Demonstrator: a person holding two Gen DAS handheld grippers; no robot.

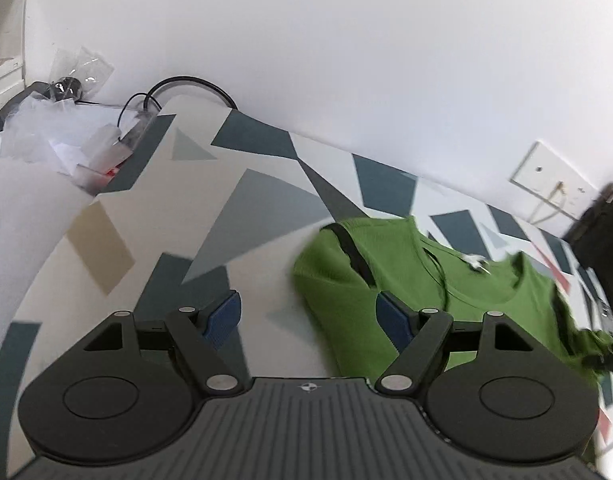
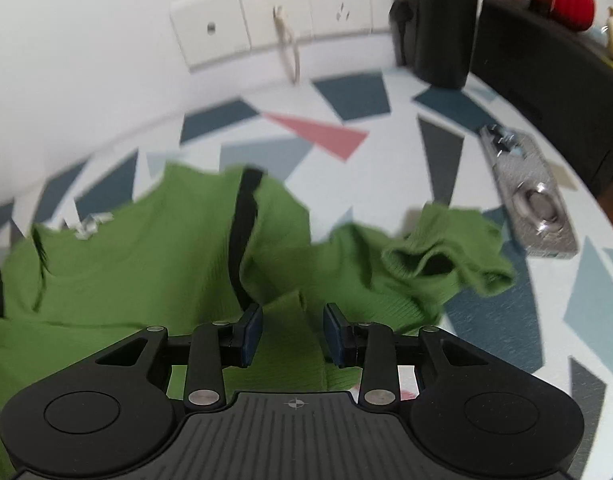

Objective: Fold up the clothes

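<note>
I am viewing one table surface, covered by one patterned tablecloth (image 1: 154,208) with grey, dark blue and pink geometric shapes, which is filling most of both wrist views.

One green garment (image 2: 138,264) is lying on this cloth. In the left wrist view it is occupying the right half of the scene, beside and under the right finger. In the right wrist view it is spreading across the left and centre, with one sleeve (image 2: 446,256) bunching up to the right. I am counting two black stripes (image 2: 242,236) on it in the left wrist view, and one small white logo (image 2: 88,226) near its collar.

I am operating two grippers. The left gripper (image 1: 308,316) is standing with its fingers spread wide, with bare tablecloth showing between them; it is gripping nothing. The right gripper (image 2: 292,332) is standing with its two blue pads (image 2: 252,332) apart, and one raised fold of green fabric (image 2: 294,344) is lying between them; I cannot tell whether the pads are touching it.

At the far wall I am seeing one row of white sockets (image 2: 282,24). One black container (image 2: 438,20) is standing far right, and one silver object (image 2: 526,200) is lying on the cloth to the right, apart from the sleeve. One heap of clear plastic packaging (image 1: 54,132) is lying far left.
</note>
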